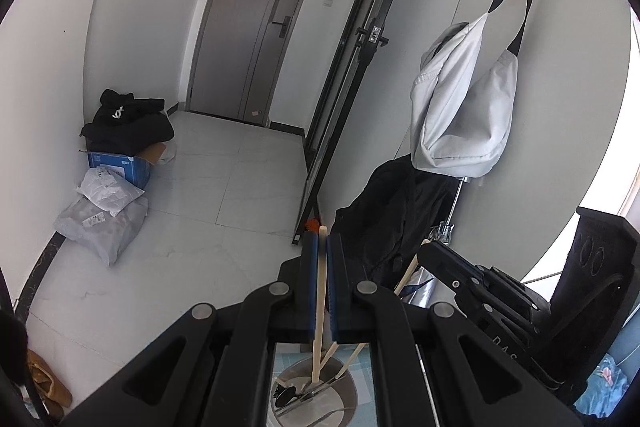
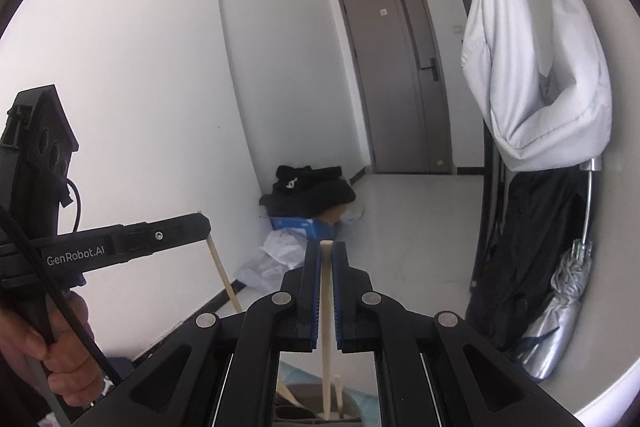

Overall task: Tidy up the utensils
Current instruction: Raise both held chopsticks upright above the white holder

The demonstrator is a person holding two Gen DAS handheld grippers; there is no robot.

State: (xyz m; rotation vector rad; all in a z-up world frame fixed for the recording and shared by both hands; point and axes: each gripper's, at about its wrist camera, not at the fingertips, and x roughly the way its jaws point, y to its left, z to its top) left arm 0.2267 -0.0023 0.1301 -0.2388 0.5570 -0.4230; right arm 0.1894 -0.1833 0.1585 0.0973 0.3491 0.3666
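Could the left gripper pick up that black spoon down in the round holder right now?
Probably not. The left gripper is already shut on a pale chopstick, so it has no free grip. The black spoon lies low in the holder, among other sticks.

Pale tiled floor (image 1: 224, 187) carries, against the left wall, a blue cardboard box (image 1: 120, 169) topped with black clothing (image 1: 128, 125), with grey plastic parcels (image 1: 100, 223) just beside the box.
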